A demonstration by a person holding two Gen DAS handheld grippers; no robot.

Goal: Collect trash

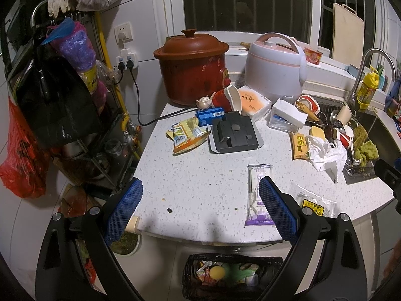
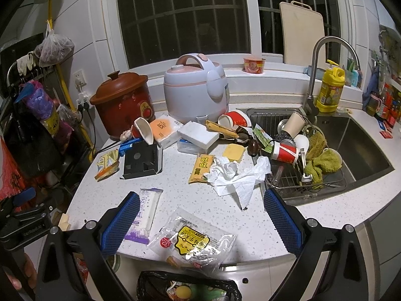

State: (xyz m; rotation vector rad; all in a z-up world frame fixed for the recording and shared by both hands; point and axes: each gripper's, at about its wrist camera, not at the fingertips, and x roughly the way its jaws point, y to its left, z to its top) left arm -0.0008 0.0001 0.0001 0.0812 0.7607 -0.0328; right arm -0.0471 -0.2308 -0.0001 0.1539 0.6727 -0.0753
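Trash lies on the white speckled counter [image 1: 195, 188]. A purple-and-white wrapper [image 1: 257, 195] lies at the front edge, also in the right wrist view [image 2: 145, 213]. A clear wrapper with a yellow label [image 2: 193, 240] lies beside it. Crumpled white tissue [image 2: 238, 175], a yellow snack bar wrapper [image 2: 200, 168], a yellow crisp packet [image 1: 185, 135] and a black tray [image 1: 235, 133] lie further back. A black-lined bin [image 1: 230, 276] with trash stands below the counter edge. My left gripper [image 1: 200, 200] is open and empty above the front edge. My right gripper [image 2: 200, 215] is open and empty above the clear wrapper.
A red clay pot [image 1: 193, 67] and a white rice cooker [image 1: 275, 65] stand at the back. A sink [image 2: 351, 145] with a dish rack, paper cups [image 2: 285, 153] and green cloths is on the right. Bags hang on a rack [image 1: 50, 87] at the left.
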